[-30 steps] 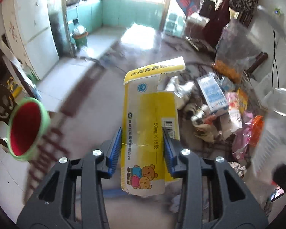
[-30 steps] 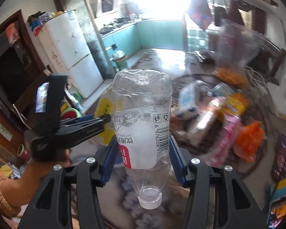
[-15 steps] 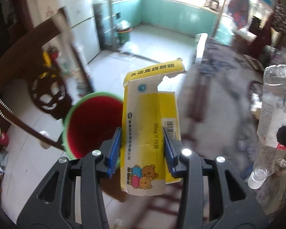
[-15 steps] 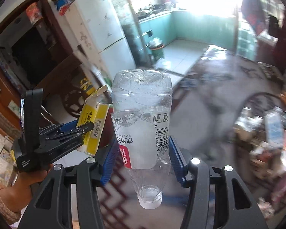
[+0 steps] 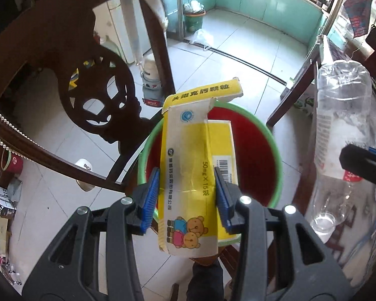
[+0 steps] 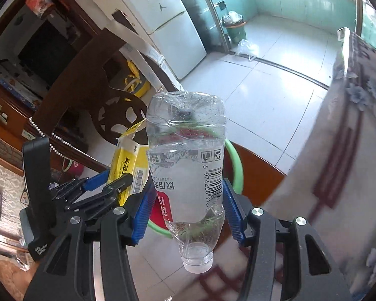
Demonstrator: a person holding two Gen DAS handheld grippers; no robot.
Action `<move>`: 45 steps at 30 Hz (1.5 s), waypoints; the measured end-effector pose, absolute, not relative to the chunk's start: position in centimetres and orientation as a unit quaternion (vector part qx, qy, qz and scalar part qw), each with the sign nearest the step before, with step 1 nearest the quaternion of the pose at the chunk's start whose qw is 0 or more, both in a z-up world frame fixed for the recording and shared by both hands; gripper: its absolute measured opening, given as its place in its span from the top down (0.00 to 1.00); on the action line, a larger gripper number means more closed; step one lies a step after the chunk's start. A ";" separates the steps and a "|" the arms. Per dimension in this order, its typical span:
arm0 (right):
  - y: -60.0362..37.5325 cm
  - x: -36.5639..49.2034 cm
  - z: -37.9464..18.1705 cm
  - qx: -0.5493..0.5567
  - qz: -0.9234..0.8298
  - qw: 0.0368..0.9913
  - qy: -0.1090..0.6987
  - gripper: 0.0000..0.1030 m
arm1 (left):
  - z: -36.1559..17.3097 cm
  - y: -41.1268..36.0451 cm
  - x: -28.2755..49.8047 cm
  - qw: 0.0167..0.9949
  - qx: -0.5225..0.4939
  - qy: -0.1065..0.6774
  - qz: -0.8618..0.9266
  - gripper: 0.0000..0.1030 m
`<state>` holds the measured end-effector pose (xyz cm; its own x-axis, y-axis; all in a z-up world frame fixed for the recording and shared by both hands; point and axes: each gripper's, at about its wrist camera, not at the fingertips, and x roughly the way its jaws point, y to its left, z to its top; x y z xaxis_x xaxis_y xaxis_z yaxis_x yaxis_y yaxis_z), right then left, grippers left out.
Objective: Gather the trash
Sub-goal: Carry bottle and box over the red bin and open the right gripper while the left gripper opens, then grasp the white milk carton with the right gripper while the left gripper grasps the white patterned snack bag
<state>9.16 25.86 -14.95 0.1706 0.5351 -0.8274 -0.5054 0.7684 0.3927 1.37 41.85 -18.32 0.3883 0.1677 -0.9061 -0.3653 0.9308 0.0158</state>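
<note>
The carton [image 5: 191, 173] hides much of the bin [image 5: 275, 150], whose bottom cannot be seen. In the right wrist view the bottle [image 6: 188, 165] covers most of the bin, and the tablecloth [image 6: 351, 150] is blurred.

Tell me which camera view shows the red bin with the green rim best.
The left wrist view: the red bin with the green rim lies open below the yellow cardboard box. In the right wrist view the clear plastic bottle hides most of it.

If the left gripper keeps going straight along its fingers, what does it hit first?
Most likely the red bin with the green rim: the left gripper, shut on the yellow carton, points into its opening. Depth is unclear; the carton's far end would arrive first.
</note>
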 end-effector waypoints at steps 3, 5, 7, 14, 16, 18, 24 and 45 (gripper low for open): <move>26.0 9.6 -15.2 0.029 0.336 0.765 0.549 0.36 | -18.7 42.3 1.7 0.825 -0.094 0.534 0.158 0.60; 25.8 9.6 -14.9 0.033 0.329 0.772 0.543 0.31 | -19.0 42.3 2.0 0.824 -0.093 0.537 0.156 0.60; 25.4 9.6 -14.5 0.028 0.321 0.779 0.538 0.31 | -19.2 42.4 2.4 0.823 -0.094 0.539 0.153 0.60; 21.3 7.9 -12.2 0.022 0.286 0.817 0.500 0.30 | -20.3 41.8 3.5 0.824 -0.089 0.541 0.140 0.60; 19.9 7.1 -11.6 0.015 0.269 0.830 0.488 0.29 | -20.5 41.4 3.7 0.825 -0.087 0.542 0.136 0.60; 18.5 6.5 -11.0 0.009 0.255 0.841 0.477 0.27 | -20.7 41.0 3.8 0.825 -0.083 0.543 0.134 0.60; 14.8 4.3 -9.2 -0.017 0.209 0.874 0.438 0.23 | -20.8 39.9 3.9 0.830 -0.071 0.535 0.140 0.42; -15.9 12.6 -9.7 0.007 -0.036 0.871 0.491 0.16 | -11.2 20.5 5.9 0.907 -0.020 0.421 0.015 0.05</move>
